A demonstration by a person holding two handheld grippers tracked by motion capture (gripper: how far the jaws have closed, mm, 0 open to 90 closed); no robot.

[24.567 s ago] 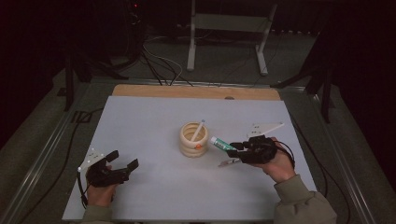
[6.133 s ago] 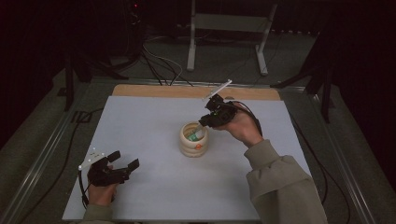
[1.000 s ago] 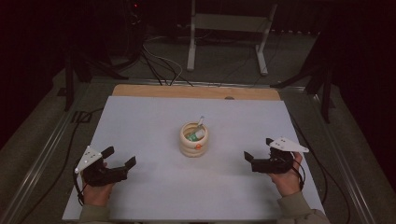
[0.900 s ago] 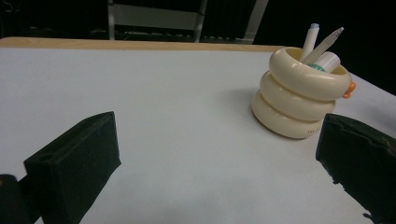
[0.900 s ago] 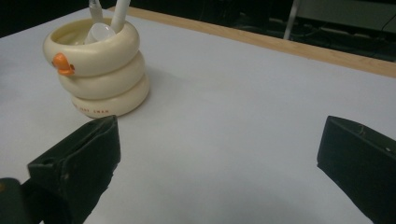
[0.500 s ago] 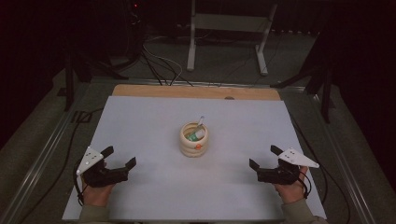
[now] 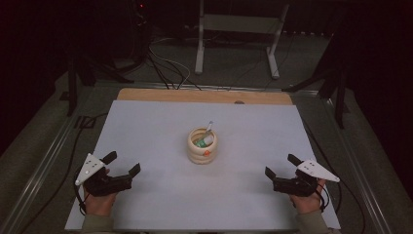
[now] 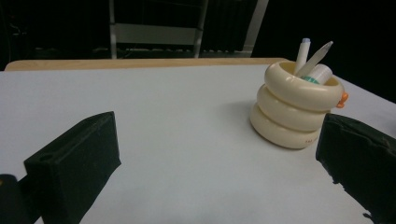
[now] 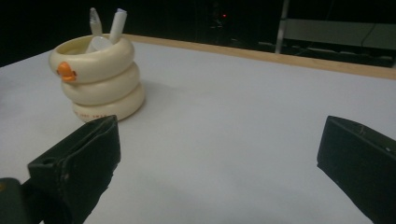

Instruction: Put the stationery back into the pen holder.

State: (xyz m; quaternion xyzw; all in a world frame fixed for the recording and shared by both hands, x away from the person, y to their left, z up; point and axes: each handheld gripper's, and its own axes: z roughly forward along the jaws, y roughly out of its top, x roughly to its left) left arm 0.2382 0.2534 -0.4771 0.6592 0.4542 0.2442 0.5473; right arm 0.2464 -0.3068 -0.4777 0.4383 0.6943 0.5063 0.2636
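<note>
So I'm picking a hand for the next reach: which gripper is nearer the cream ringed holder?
Right, narrowly. The right gripper sits off the cream ringed holder toward the person's right, the left gripper slightly farther off its other side.

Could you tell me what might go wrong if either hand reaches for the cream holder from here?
1. The cream ringed holder stands free mid-table with tall items leaning out of it; a sideways knock could tip it and spill them.
2. Its rounded rings may slip between flat tong faces.
3. Both the left tongs and right tongs are open and point toward it, so reaching together risks a clash.
</note>
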